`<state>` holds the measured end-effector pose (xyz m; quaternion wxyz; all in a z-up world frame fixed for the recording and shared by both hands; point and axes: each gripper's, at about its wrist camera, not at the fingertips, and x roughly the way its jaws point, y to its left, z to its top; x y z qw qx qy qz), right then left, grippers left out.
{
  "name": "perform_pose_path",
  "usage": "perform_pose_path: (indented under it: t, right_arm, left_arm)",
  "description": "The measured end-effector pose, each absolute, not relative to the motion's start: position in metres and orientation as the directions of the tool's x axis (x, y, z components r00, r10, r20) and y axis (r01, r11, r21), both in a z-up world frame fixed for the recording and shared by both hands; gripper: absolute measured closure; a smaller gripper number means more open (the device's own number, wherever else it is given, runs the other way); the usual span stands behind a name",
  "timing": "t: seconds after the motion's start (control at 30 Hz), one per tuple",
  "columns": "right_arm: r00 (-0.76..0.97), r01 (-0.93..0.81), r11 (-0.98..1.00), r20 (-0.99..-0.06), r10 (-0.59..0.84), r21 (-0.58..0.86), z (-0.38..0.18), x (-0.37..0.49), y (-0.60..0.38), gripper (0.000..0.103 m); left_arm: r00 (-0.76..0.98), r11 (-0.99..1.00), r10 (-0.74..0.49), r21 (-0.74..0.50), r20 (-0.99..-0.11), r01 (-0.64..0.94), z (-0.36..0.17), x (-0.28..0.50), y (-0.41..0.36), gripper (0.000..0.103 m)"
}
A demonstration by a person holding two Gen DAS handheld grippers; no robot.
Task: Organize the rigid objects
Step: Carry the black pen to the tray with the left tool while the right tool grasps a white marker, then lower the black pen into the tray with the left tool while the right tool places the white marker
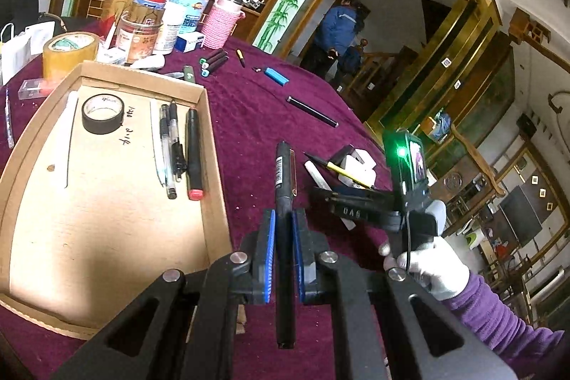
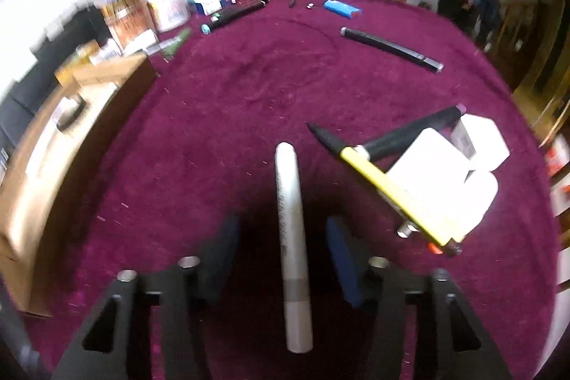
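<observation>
Left claw [image 1: 284, 230] grips black marker [image 1: 284, 187]; right claw [image 2: 283, 259] seemingly straddles white marker [image 2: 290, 219].

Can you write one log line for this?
left gripper: holding black marker | right gripper: open around silver marker

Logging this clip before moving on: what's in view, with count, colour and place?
cardboard tray: one, brown, left on the table
tape roll: one, black, in the tray
pens: several, in the tray
black marker: one, clamped in the left gripper
silver marker: one, lying between the right gripper jaws, pads not touching
yellow pen: one, on white blocks
lighter: one, blue, far side
jars: several, far left
tablecloth: one, maroon
gloved hand: one, white glove, purple sleeve
</observation>
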<state>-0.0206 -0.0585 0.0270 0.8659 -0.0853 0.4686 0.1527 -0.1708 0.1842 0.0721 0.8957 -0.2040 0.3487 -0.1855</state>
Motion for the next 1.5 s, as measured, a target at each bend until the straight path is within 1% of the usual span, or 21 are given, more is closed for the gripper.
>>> perform_pose_path:
  t: [0.03,0.07,0.1,0.13,0.27,0.4,0.53,0.6,0.77,0.87,0.93,1.03,1.13,1.27,1.5]
  right_arm:
    - [0.514,-0.346,0.938,-0.837,0.188,-0.001,0.027,-0.021,-0.058,0.066]
    - [0.514,-0.342,0.94,-0.836,0.19,0.004,0.028,-0.021,-0.059,0.077]
    - [0.512,-0.339,0.941,-0.835,0.201,0.018,0.029,-0.022,-0.062,0.086]
    - [0.509,-0.334,0.942,-0.832,0.219,0.044,0.029,-0.022,-0.065,0.09]
    - [0.515,-0.325,0.935,-0.803,0.3,0.141,0.036,-0.032,-0.075,0.09]
    - [0.522,-0.341,0.9,-0.742,0.42,0.269,0.055,-0.041,-0.082,0.09]
    - [0.511,-0.38,0.853,-0.688,0.516,0.358,0.078,-0.052,-0.078,0.09]
    - [0.491,-0.407,0.818,-0.658,0.571,0.407,0.091,-0.055,-0.071,0.09]
    - [0.412,-0.45,0.741,-0.62,0.668,0.498,0.104,-0.057,-0.042,0.09]
    - [0.354,-0.462,0.697,-0.607,0.711,0.548,0.105,-0.054,-0.017,0.089]
    - [0.322,-0.469,0.677,-0.604,0.729,0.568,0.104,-0.05,0.002,0.089]
    - [0.271,-0.471,0.656,-0.611,0.743,0.589,0.096,-0.044,0.034,0.089]
    - [0.219,-0.452,0.655,-0.636,0.74,0.606,0.082,-0.033,0.067,0.089]
    - [0.173,-0.402,0.669,-0.666,0.726,0.625,0.06,-0.015,0.095,0.089]
    - [0.178,-0.358,0.728,-0.723,0.668,0.585,0.038,0.013,0.13,0.089]
  left_arm:
    - [0.689,0.847,-0.474,-0.499,-0.549,0.184,0.071,-0.169,0.186,0.094]
    - [0.689,0.845,-0.474,-0.503,-0.549,0.18,0.07,-0.168,0.186,0.094]
    - [0.688,0.844,-0.474,-0.506,-0.55,0.177,0.069,-0.168,0.187,0.094]
    - [0.687,0.844,-0.474,-0.507,-0.551,0.176,0.069,-0.167,0.187,0.094]
    - [0.695,0.848,-0.463,-0.504,-0.551,0.165,0.07,-0.17,0.193,0.094]
    - [0.715,0.854,-0.436,-0.502,-0.546,0.138,0.074,-0.175,0.205,0.094]
    - [0.739,0.863,-0.397,-0.496,-0.544,0.098,0.077,-0.18,0.222,0.094]
    - [0.748,0.868,-0.377,-0.491,-0.546,0.08,0.078,-0.181,0.231,0.094]
    - [0.77,0.88,-0.316,-0.474,-0.554,0.02,0.079,-0.181,0.26,0.094]
    - [0.763,0.888,-0.269,-0.459,-0.588,-0.04,0.075,-0.171,0.284,0.094]
    - [0.752,0.885,-0.254,-0.46,-0.609,-0.073,0.071,-0.163,0.298,0.094]
    - [0.735,0.898,-0.202,-0.421,-0.647,-0.123,0.067,-0.149,0.316,0.094]
    - [0.708,0.9,-0.179,-0.404,-0.683,-0.162,0.064,-0.135,0.331,0.094]
    - [0.682,0.907,-0.186,-0.391,-0.707,-0.158,0.062,-0.118,0.331,0.094]
    - [0.621,0.901,-0.23,-0.405,-0.749,-0.154,0.047,-0.092,0.317,0.094]
